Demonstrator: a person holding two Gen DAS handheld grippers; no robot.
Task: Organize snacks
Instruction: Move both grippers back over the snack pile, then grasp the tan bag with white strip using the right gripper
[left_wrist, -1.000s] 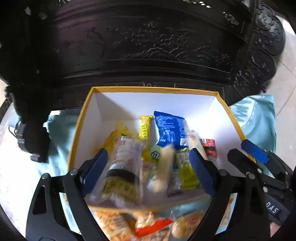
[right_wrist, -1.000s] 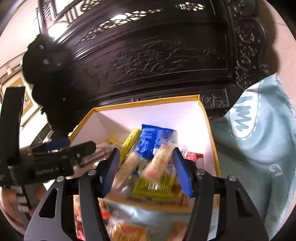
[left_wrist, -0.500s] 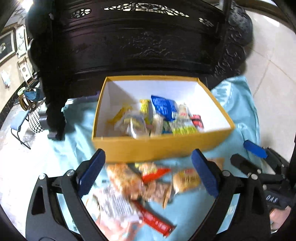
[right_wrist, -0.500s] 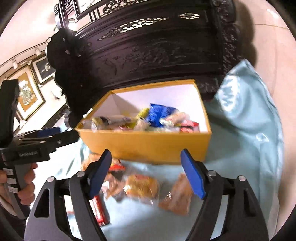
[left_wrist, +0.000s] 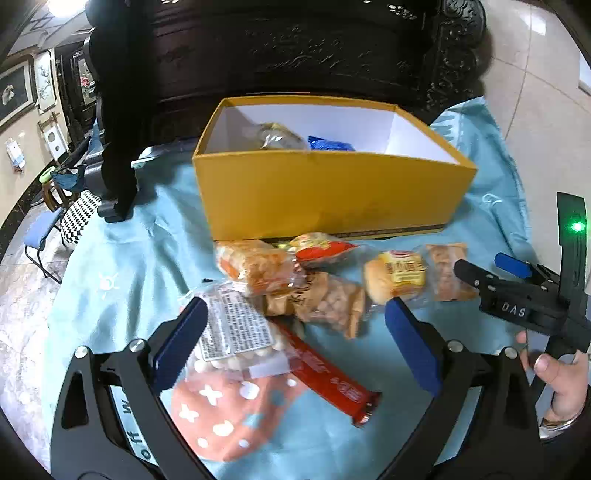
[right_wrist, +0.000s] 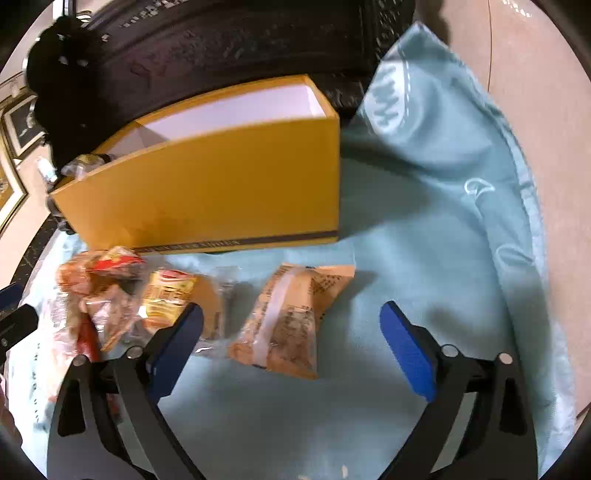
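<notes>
Both tools have just been opening and stand wide, with nothing pressed between the pads. The left tool (left_wrist: 295, 343) hangs over loose snacks on the blue cloth (left_wrist: 140, 251): a pink bag (left_wrist: 225, 413), a red bar (left_wrist: 328, 376) and a bun (left_wrist: 395, 280). The right tool (right_wrist: 291, 343) hangs over an orange packet (right_wrist: 291, 321), not touching it. The yellow box (left_wrist: 325, 195), with some snacks inside, stands behind them at the cloth's far edge.
</notes>
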